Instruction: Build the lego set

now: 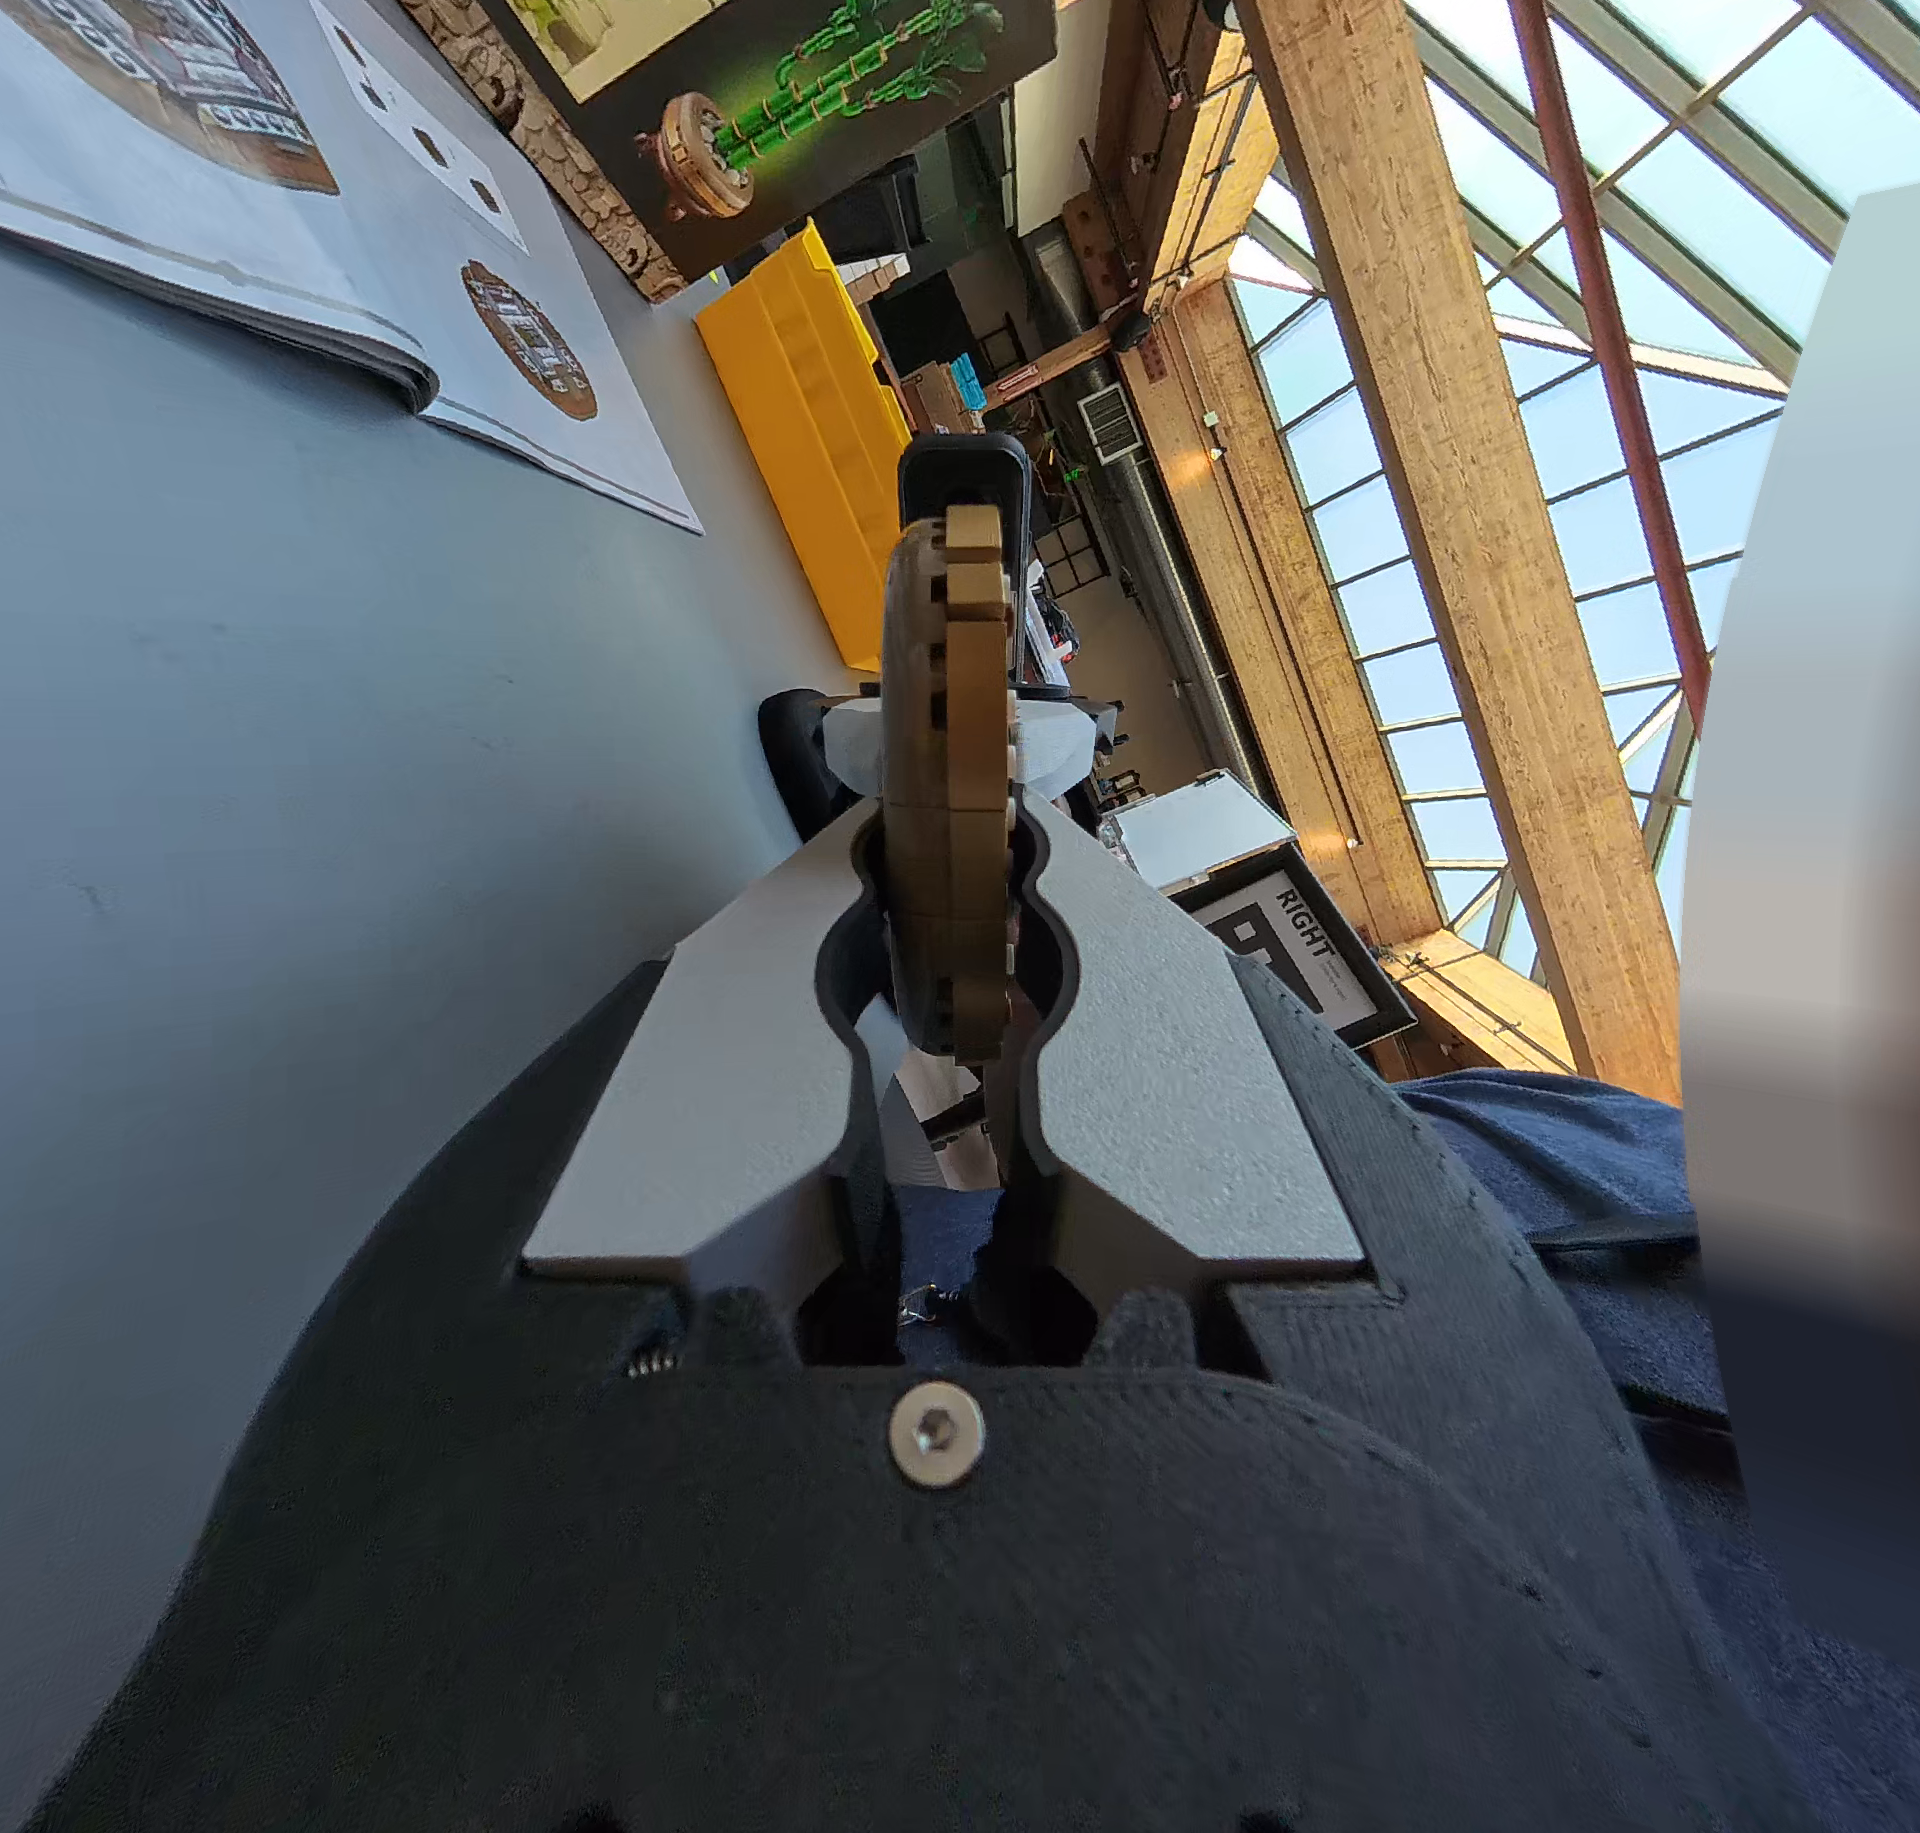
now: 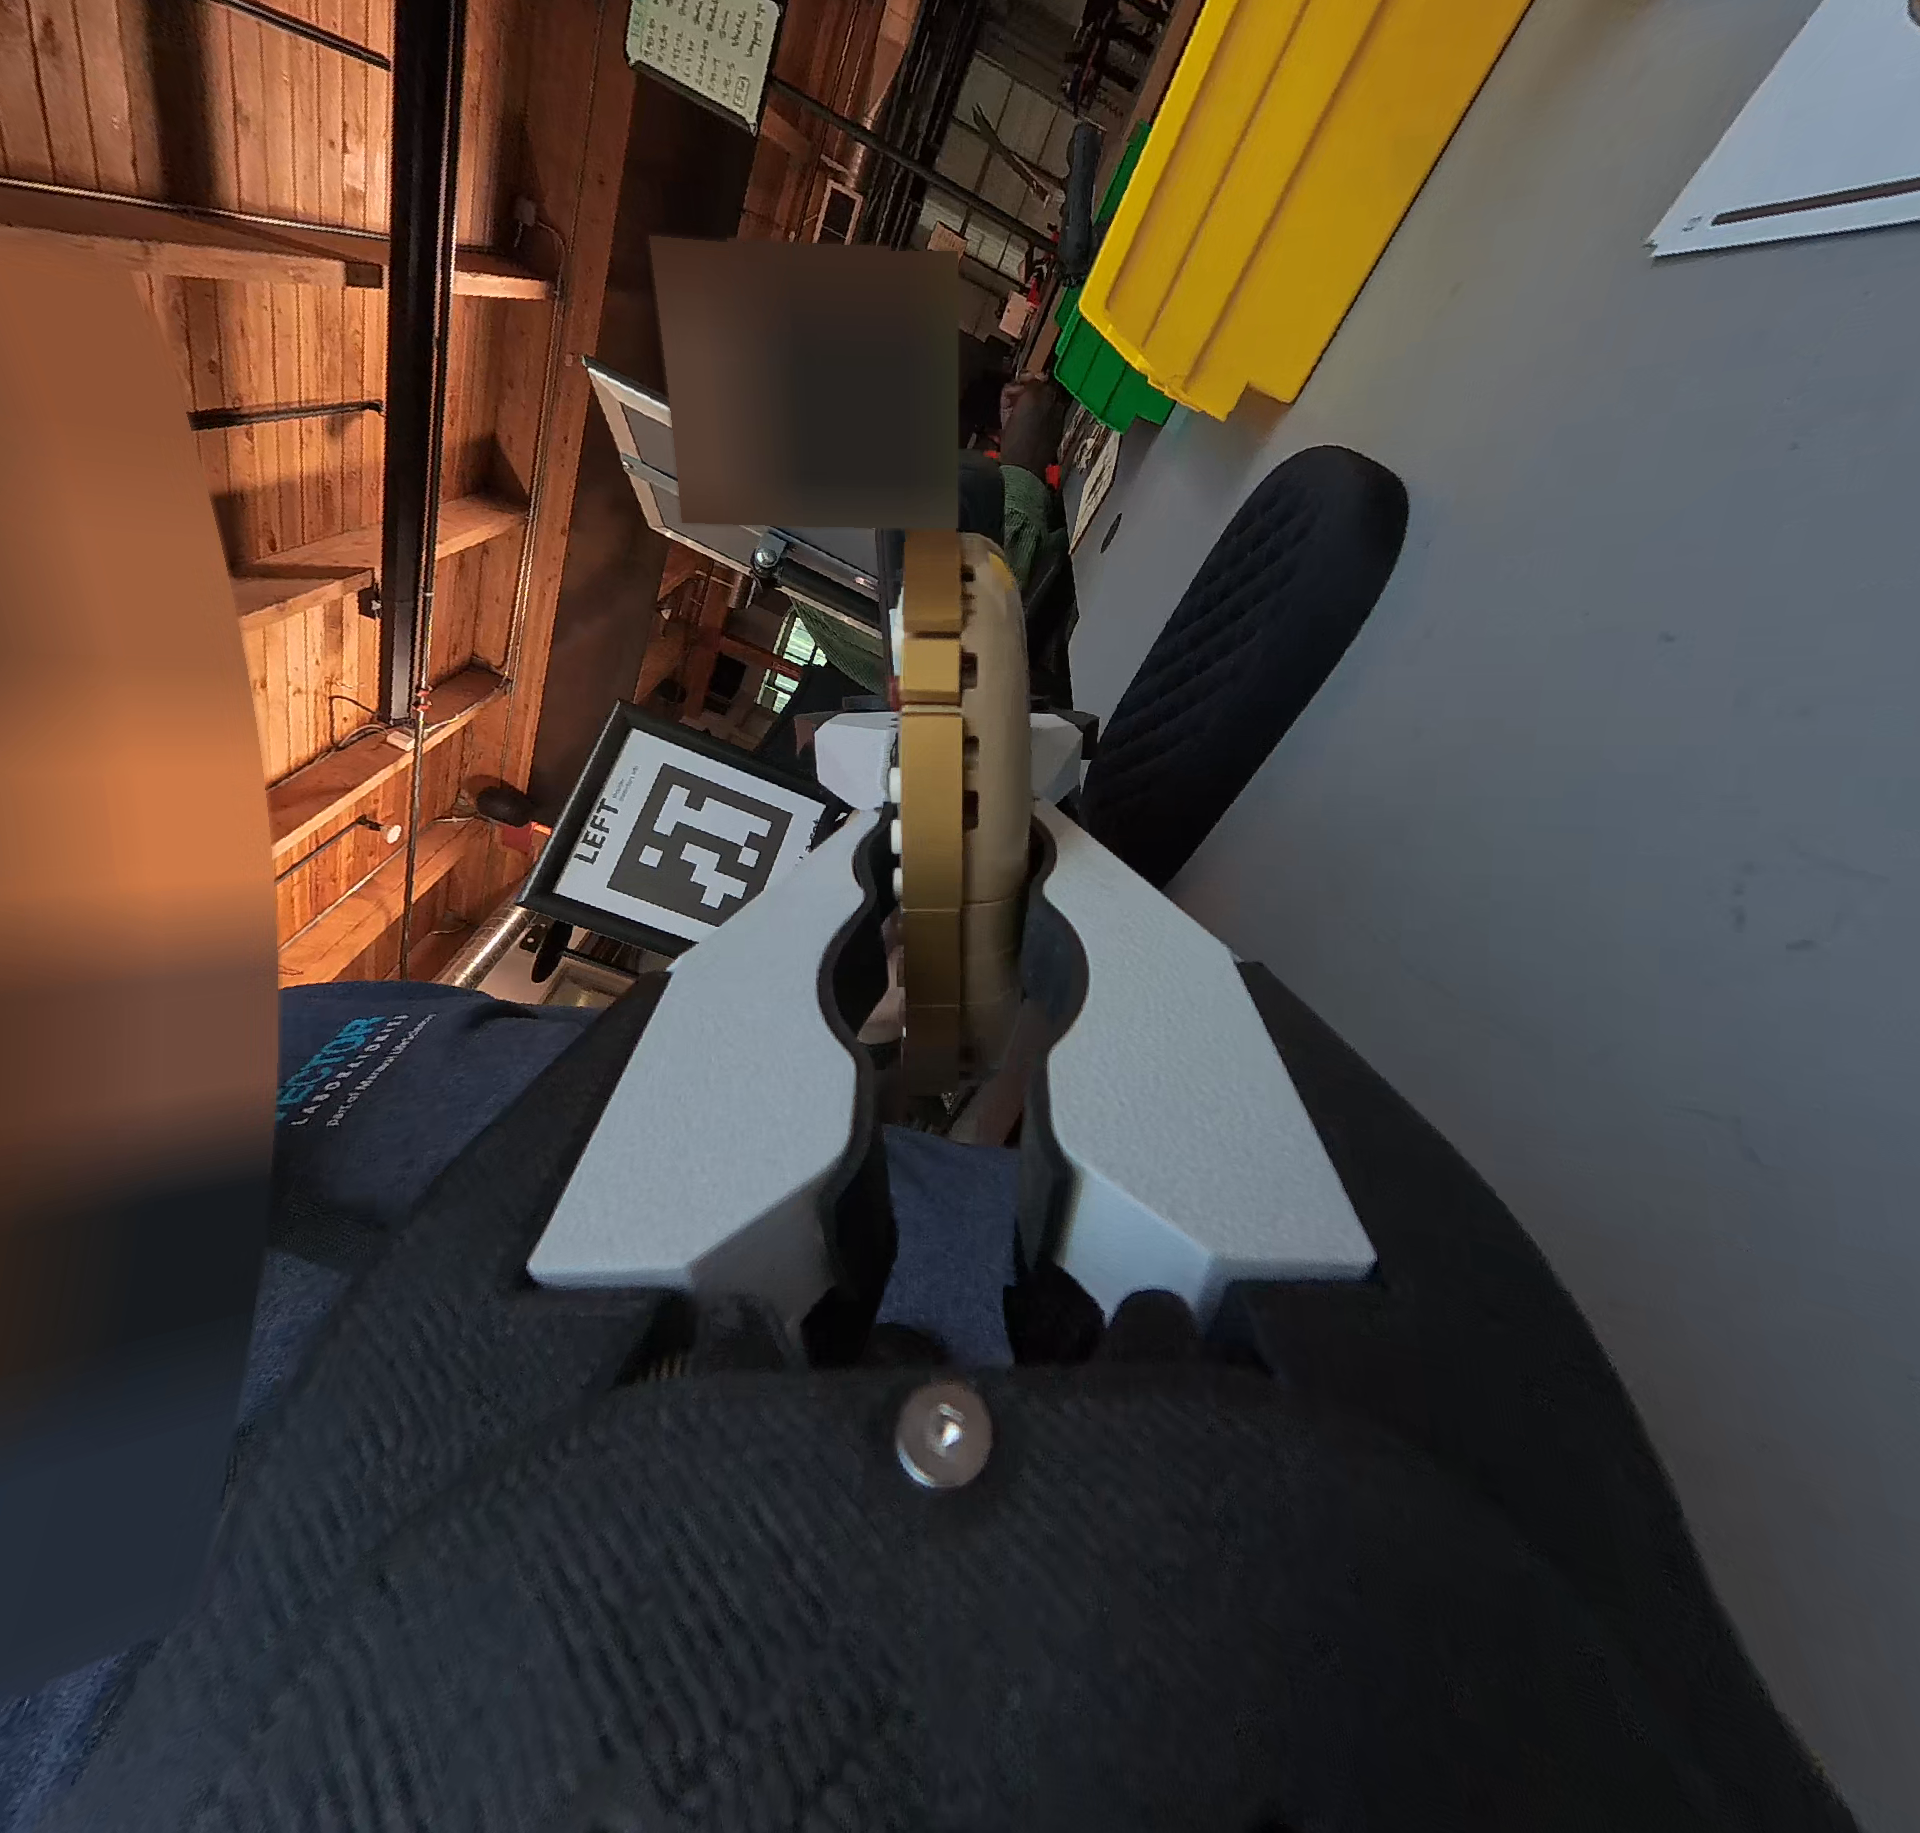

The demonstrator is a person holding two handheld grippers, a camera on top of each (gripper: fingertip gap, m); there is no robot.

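A round tan and gold lego disc [image 1: 951,744], built of several plates, is seen edge-on and held off the grey table [image 1: 312,848]. My left gripper [image 1: 948,848] is shut on its near edge. The right gripper's white fingertips [image 1: 1049,749] clamp the disc's far side. In the right wrist view the same disc [image 2: 935,744] sits between my right gripper's [image 2: 956,848] closed fingers, with the left gripper's white fingertips [image 2: 847,755] and black body [image 2: 1236,661] beyond it. The two grippers face each other across the disc.
An open instruction booklet [image 1: 260,225] lies on the table, with the lego box [image 1: 748,69] showing a bamboo plant behind it. A yellow bin [image 1: 810,433] stands past them; it also shows in the right wrist view [image 2: 1299,173] beside a green bin [image 2: 1101,370]. A person's navy clothing [image 2: 416,1108] is close. Less than 4 cm separates the two grippers' tips.
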